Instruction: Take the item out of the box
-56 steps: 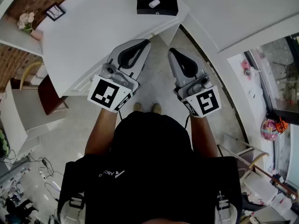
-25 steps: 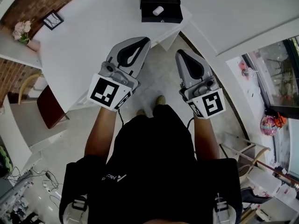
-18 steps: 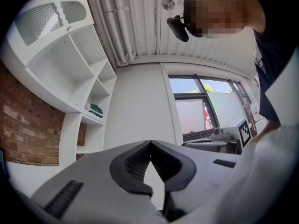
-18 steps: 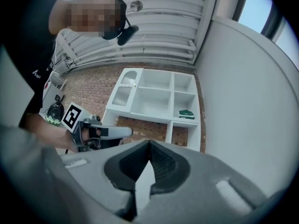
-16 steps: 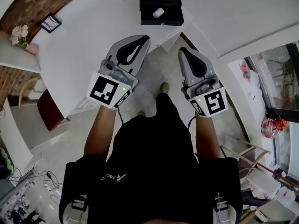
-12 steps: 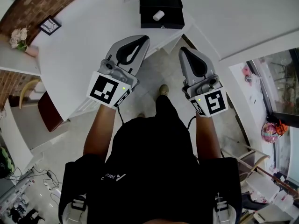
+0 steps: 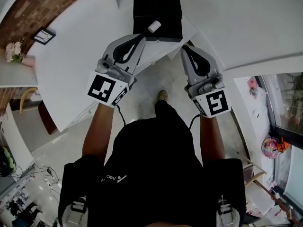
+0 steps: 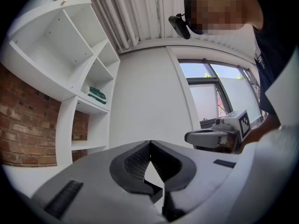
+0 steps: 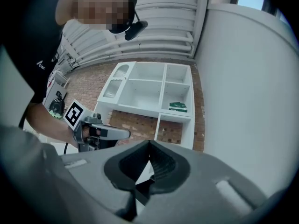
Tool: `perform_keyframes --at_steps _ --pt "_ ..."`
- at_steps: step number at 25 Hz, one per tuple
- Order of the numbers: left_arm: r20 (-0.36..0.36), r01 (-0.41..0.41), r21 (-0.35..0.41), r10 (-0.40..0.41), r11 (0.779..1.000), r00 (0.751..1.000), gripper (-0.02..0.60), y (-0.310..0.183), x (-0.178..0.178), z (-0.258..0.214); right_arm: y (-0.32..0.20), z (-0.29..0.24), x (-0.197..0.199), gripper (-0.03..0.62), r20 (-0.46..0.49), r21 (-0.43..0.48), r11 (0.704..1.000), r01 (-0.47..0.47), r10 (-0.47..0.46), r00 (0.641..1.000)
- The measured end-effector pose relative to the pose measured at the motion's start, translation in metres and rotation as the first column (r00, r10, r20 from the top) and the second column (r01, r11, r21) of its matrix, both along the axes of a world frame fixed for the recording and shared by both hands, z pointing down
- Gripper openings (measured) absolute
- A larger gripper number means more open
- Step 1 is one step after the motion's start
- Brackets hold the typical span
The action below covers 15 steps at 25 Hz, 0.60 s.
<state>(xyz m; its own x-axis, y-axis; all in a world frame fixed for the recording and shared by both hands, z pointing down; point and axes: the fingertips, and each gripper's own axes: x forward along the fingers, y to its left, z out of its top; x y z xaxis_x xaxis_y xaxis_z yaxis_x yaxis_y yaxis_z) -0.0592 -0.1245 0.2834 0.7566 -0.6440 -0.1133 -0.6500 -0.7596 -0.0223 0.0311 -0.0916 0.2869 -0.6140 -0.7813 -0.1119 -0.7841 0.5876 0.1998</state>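
The black box (image 7: 163, 6) sits by the right corner of the white table (image 7: 75, 51), the small white item (image 7: 153, 26) lying inside it. Left gripper (image 7: 140, 36) and right gripper (image 7: 183, 48) (jaws pressed together, nothing between them) hover just short of it

Head view: the camera sits on the person's head and looks steeply down past the torso, with the desk (image 7: 85, 41) toward 12 o'clock. The left hand-held gripper (image 7: 141, 37) appears at 11 o'clock and the right hand-held gripper (image 7: 185, 49) at 1 o'clock. Each gripper view rides close behind its own jaws, facing roughly level. Both share the white shelf unit (image 8: 77, 73). Each also catches the other hand-held gripper, at 3 o'clock and 9 o'clock.
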Motion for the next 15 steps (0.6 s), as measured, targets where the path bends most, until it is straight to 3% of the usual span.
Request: perform_keyframes --at_steps 10,15 --pt "0.129 0.075 -0.109 -0.061 0.991 0.990 0.000 -0.095 0.051 0.052 -0.080 0.017 0.054 0.002 0.005 -0.017 0.997 0.075 -0.075 0.997" --pt "0.249 0.139 -0.237 -0.078 0.961 0.965 0.002 -0.139 0.066 0.099 -0.108 0.024 0.072 0.001 0.008 -0.029 0.994 0.108 -0.107 0.994"
